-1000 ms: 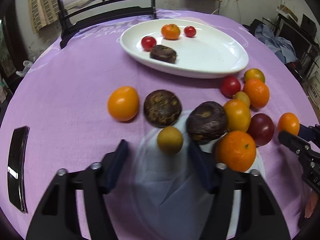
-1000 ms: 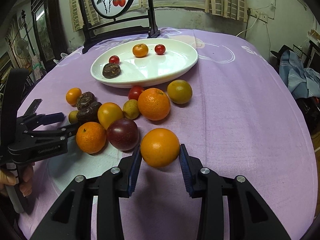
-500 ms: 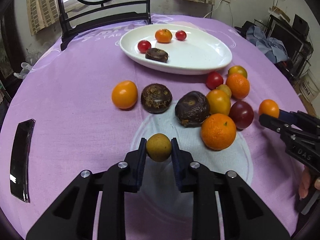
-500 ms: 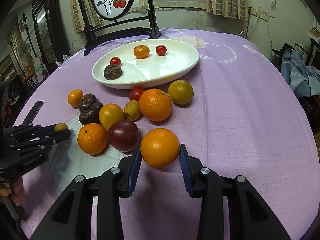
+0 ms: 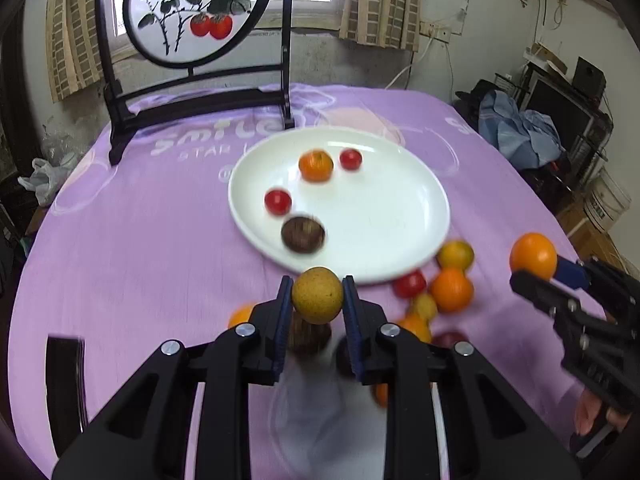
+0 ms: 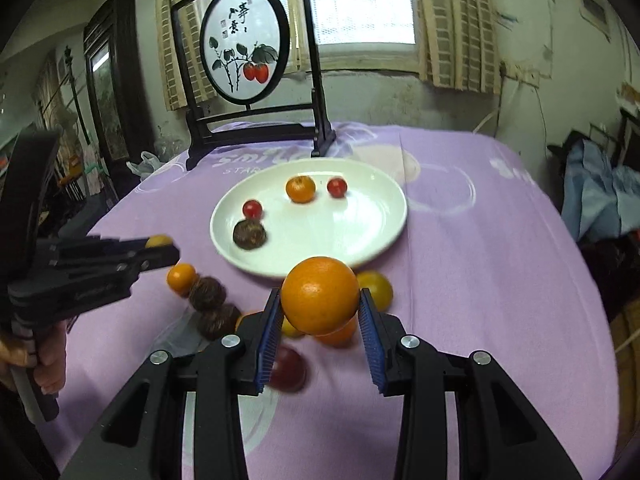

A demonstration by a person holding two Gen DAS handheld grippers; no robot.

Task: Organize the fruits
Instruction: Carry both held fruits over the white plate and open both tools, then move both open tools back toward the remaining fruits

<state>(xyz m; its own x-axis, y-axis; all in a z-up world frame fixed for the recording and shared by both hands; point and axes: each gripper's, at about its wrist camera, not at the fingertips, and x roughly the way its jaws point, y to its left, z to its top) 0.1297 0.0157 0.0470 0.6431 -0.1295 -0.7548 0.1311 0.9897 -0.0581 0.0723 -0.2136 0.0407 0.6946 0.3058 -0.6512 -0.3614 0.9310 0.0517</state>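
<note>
Short of the white plate (image 5: 400,268), my left gripper (image 5: 317,300) clamps a yellow fruit (image 5: 317,295), my right gripper (image 6: 320,320) an orange (image 6: 320,294); next I'd carry both over it and release.

lived-in home room, purple tablecloth (image 5: 160,240), painted screen (image 6: 244,44), curtained window (image 6: 360,0), clothes pile (image 5: 520,128)

Plate (image 6: 384,224) mid-bench (image 6: 500,280) holding four fruits, standing screen (image 6: 246,46) behind it, loose fruits (image 6: 208,294) on the bench before the plate.
</note>
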